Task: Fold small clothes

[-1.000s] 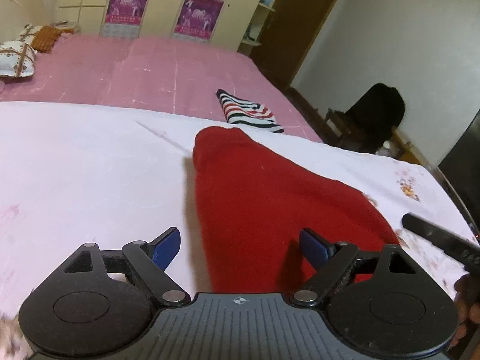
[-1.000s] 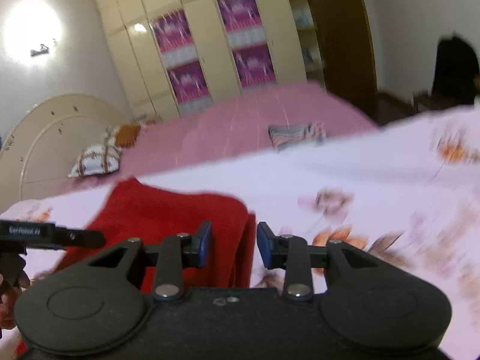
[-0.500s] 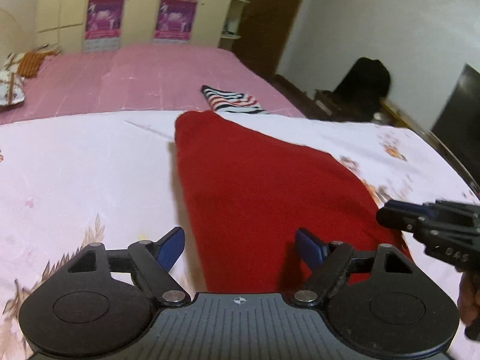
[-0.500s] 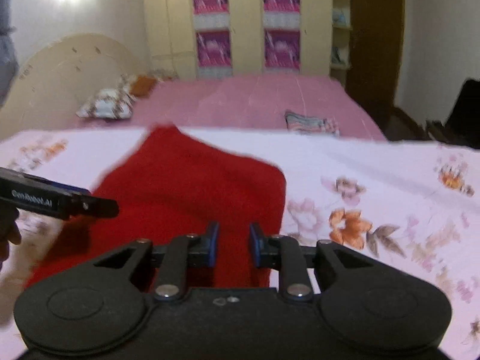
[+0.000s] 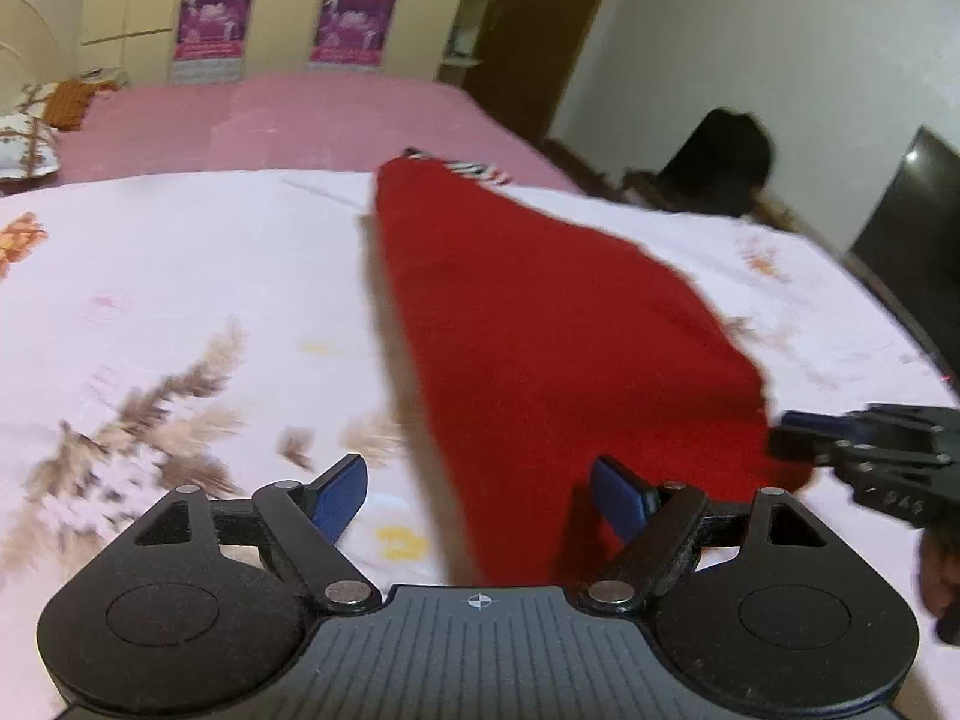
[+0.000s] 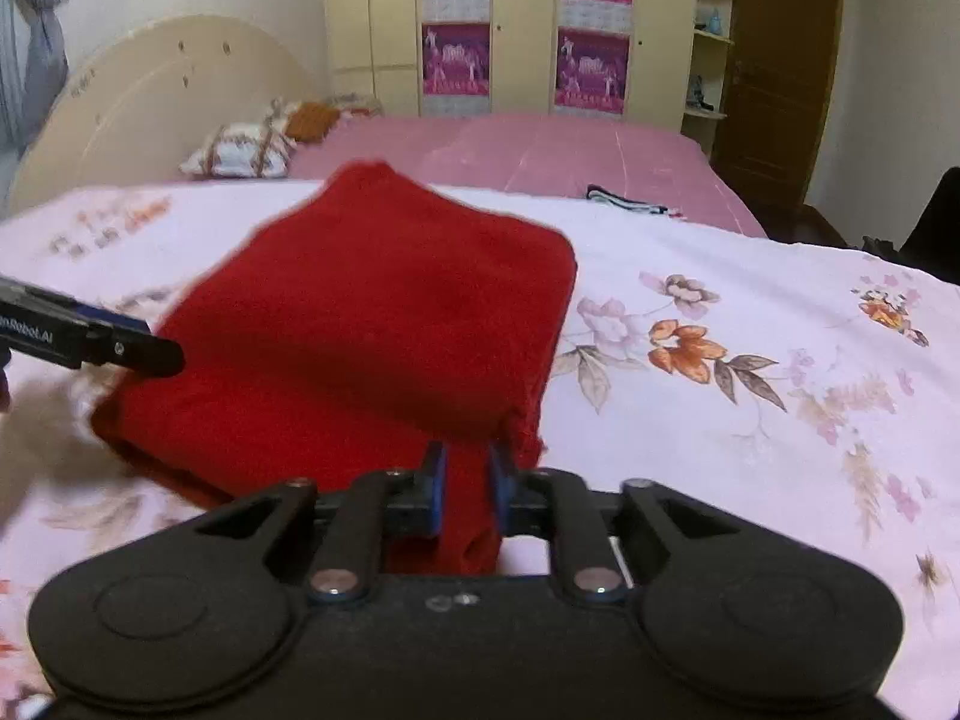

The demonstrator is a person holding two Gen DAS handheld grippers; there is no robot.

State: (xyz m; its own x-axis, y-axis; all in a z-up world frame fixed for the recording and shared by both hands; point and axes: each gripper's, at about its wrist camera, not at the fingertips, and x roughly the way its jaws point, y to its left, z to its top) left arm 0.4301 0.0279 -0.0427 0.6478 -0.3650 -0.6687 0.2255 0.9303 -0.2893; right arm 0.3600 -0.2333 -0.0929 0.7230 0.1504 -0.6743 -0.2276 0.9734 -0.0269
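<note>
1. The red cloth lies folded on the flowery bed sheet.
2. The right gripper pinches the near edge of the red cloth, its blue pads almost together.
3. The left gripper is spread wide over the cloth's side edge, holding nothing.

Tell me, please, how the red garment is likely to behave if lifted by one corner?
The red garment would probably droop limply: it lies flat and its near edge bunches between the right tongs. It looks thick and fuzzy, so likely grippy rather than slippery. Its folded layers may fall open.
</note>
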